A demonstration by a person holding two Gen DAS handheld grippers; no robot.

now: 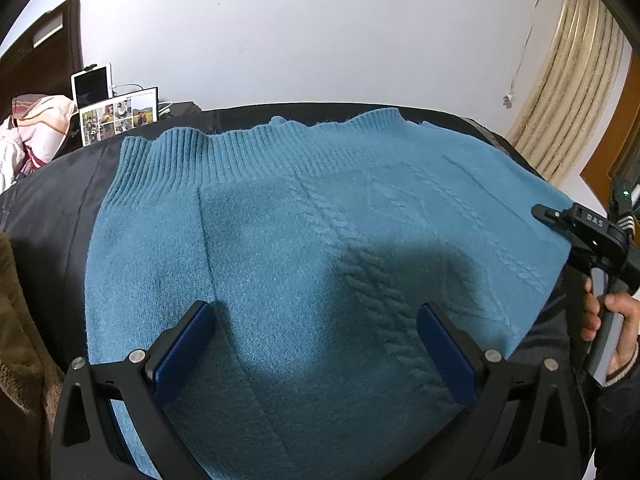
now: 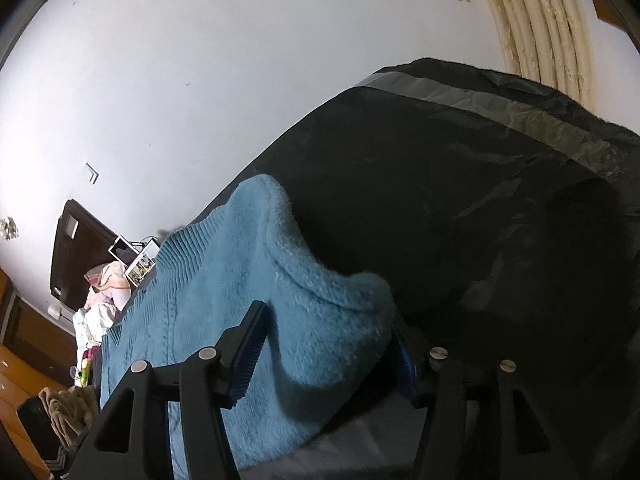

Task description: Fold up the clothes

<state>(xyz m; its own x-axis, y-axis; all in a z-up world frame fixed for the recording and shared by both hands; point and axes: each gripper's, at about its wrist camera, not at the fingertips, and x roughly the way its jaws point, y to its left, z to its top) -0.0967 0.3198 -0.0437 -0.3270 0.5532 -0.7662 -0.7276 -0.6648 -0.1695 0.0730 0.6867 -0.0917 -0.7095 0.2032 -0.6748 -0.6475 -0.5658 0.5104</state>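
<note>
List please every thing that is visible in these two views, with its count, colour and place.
sweater: one, teal blue knit, spread on the dark cover.
dark cover: one, black with a grey stripe, under the sweater.
tablet: one, white frame, far left by the wall.
photo screen: one, beside the tablet.
bedding pile: one, pink and white, far left.
curtain: one, beige, right by the wall.
brown fleece: one, left edge.
left gripper: one, black, blue fingers open over the sweater.
right gripper: one, black, fingers apart around the sweater's edge.
hand: one, holding the right gripper's handle.
</note>
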